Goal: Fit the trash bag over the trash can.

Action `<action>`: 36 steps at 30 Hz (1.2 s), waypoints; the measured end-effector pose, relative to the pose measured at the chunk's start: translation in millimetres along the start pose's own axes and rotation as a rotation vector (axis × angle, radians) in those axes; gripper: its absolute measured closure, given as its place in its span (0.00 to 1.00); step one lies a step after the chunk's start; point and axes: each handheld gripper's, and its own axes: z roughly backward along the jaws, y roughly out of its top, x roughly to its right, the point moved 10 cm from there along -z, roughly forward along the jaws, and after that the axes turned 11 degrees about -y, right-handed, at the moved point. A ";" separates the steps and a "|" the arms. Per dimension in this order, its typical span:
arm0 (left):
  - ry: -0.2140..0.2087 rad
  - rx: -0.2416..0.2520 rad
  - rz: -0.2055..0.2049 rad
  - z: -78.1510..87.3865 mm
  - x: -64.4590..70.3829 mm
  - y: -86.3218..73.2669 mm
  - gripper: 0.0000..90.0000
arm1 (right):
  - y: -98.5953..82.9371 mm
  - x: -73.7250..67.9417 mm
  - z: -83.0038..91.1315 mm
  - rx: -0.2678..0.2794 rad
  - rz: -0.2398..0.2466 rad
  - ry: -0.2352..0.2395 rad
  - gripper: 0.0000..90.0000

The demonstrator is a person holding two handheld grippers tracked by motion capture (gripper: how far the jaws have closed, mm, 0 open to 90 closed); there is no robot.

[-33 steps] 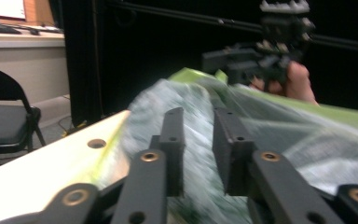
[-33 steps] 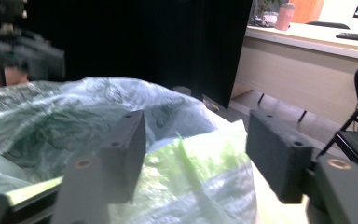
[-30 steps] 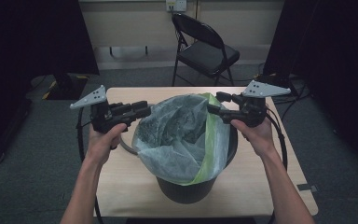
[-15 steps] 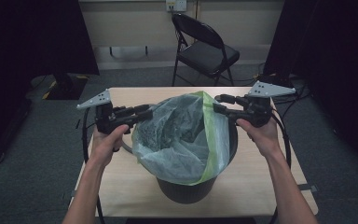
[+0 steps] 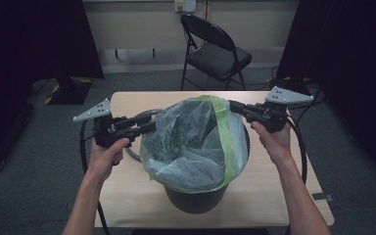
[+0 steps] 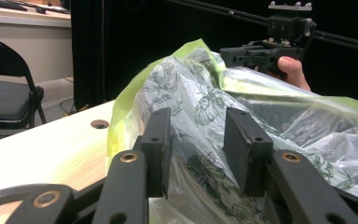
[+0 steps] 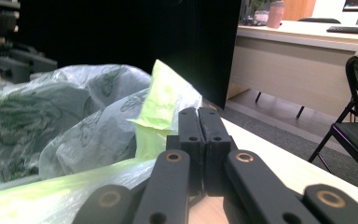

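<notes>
Since the earlier frames, both tools are spread further apart and the bag (image 5: 196,142) mouth is drawn wider over the black bin (image 5: 196,198), which stands on the near middle of the bench (image 5: 274,196). At the left, the left tool (image 5: 149,127) is seen with jaws parted, the thin printed plastic lying between them. At the right, the right tool (image 5: 232,105) is pressed fully closed on the bag's green edge (image 7: 161,112)
</notes>
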 end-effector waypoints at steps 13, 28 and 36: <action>-0.020 0.002 -0.011 2.2 2.6 -0.6 0.68 | -45.7 13.1 -5.3 -0.051 -0.079 -0.017 1.00; 0.016 -0.017 0.015 -38.6 -31.7 18.4 0.63 | -75.1 9.0 -21.8 -0.102 -0.072 -0.005 0.82; 0.050 -0.001 0.015 -29.0 -32.7 14.4 0.89 | -50.5 29.7 -13.1 -0.070 -0.102 -0.065 0.59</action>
